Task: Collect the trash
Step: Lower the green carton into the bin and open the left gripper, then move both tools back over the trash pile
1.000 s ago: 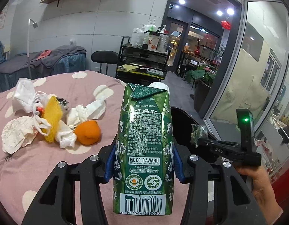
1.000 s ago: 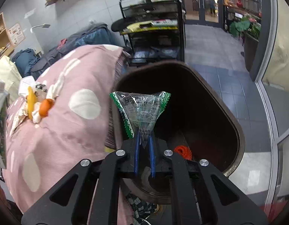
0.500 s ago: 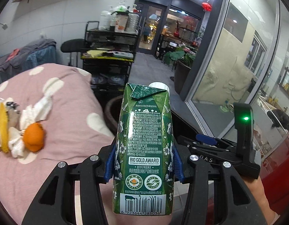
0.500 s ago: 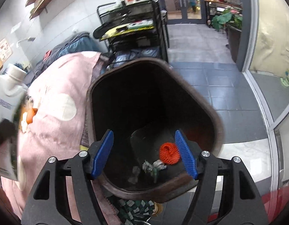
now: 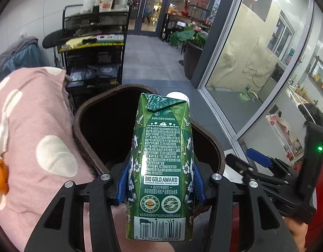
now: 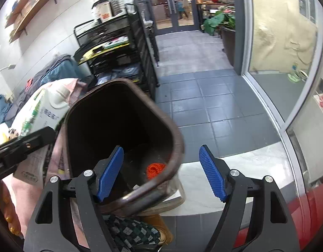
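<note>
Clamped on both sides by blue pads, a green milk carton [image 5: 160, 168] stands upright in the left gripper [image 5: 160, 180], seen from the left wrist camera. Its back faces the lens, showing small white print, a "BIO GOLD AWARD" label and a barcode at the bottom; a white cap peeks over its folded top. Directly behind and below the carton is the open mouth of a dark brown trash bin [image 5: 86, 113], so the carton hangs above the bin's near rim. To the left lies a pink cloth with pale dots [image 5: 31, 126], and at its far left edge an orange [image 5: 0, 178] and crumpled white tissue. At the right edge the right gripper [image 5: 258, 161] appears, one blue pad showing, with a green light on its body. Beyond are a black wire rack [image 5: 94, 48], grey floor tiles and glass doors.

From the right wrist camera, the right gripper [image 6: 161, 172] has its jaws opening wide, with nothing between the blue pads. It hovers over the bin's [image 6: 176, 138] right rim. Down inside the bin sits an orange mesh scrap [image 6: 155, 169] among dim debris. At left the carton [image 6: 46, 109] shows its white side and cap, tilted toward the bin, held by the left gripper's black frame [image 6: 21, 149].
</note>
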A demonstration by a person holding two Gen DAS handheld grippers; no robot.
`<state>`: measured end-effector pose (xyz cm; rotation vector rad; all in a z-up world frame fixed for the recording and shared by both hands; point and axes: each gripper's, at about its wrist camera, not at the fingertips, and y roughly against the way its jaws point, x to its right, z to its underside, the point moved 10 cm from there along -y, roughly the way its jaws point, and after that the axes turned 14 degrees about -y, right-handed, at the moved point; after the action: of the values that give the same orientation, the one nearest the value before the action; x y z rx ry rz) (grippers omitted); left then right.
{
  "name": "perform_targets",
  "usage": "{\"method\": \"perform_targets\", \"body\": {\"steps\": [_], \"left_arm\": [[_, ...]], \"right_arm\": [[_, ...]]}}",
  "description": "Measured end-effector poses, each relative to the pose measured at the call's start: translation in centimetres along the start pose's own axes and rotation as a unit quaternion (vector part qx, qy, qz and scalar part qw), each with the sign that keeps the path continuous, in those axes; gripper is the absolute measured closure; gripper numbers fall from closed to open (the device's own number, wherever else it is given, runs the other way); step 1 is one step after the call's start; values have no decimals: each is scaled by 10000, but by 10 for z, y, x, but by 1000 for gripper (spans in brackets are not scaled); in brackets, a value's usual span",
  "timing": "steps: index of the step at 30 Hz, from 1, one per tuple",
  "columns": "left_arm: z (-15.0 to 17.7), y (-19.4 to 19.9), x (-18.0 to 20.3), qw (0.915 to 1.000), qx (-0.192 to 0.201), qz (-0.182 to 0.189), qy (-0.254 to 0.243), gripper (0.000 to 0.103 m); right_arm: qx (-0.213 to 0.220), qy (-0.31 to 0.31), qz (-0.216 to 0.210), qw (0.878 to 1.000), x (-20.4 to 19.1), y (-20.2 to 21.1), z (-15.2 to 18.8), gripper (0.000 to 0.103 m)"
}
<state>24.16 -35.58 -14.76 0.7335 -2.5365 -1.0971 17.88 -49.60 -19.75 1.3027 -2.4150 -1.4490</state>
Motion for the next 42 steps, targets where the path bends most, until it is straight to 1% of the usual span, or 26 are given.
{"method": "perform_targets", "body": {"steps": [7,14,15,17,18,19,22,23,24,28,30,34,38,42], "left_arm": [[3,-30,9,9991,-389,139,92,54],[7,-42,13,9980,-627,90,48,54],[6,-43,12,9979,-643,79,44,52],[5,-43,12,9976,-688,39,6,38],[4,-43,13,9977,-677,6,-17,26],[3,-40,14,9980,-631,-38,-61,21],[-1,-32,13,9985,-489,-153,-210,16],[-1,-28,12,9985,-452,-201,-217,15],[-1,-22,11,9988,-379,-240,-200,15],[-4,7,3,9993,42,-359,-62,10],[-4,26,-1,9986,267,-464,-18,8],[1,64,-9,9957,644,-668,22,6],[7,97,-20,9917,921,-890,110,6],[20,122,-34,9878,1061,-1118,236,6]], "right_arm": [[122,-195,87,9997,19,2,-9,28],[155,-279,75,9995,25,4,-10,28],[152,-278,74,9995,25,4,-10,28],[142,-299,66,9994,26,5,-9,27],[141,-315,63,9994,26,5,-10,27],[142,-318,59,9994,27,6,-10,27],[194,-333,55,9992,25,9,-12,25],[223,-354,52,9991,25,10,-13,23],[250,-389,22,9989,24,11,-15,22],[247,-435,-71,9987,17,13,-17,21],[272,-429,-150,9986,11,15,-17,16],[219,-306,-396,9985,-12,18,-12,15],[149,-104,-673,9976,-42,21,-4,14],[60,131,-936,9955,-75,23,8,14]]}}
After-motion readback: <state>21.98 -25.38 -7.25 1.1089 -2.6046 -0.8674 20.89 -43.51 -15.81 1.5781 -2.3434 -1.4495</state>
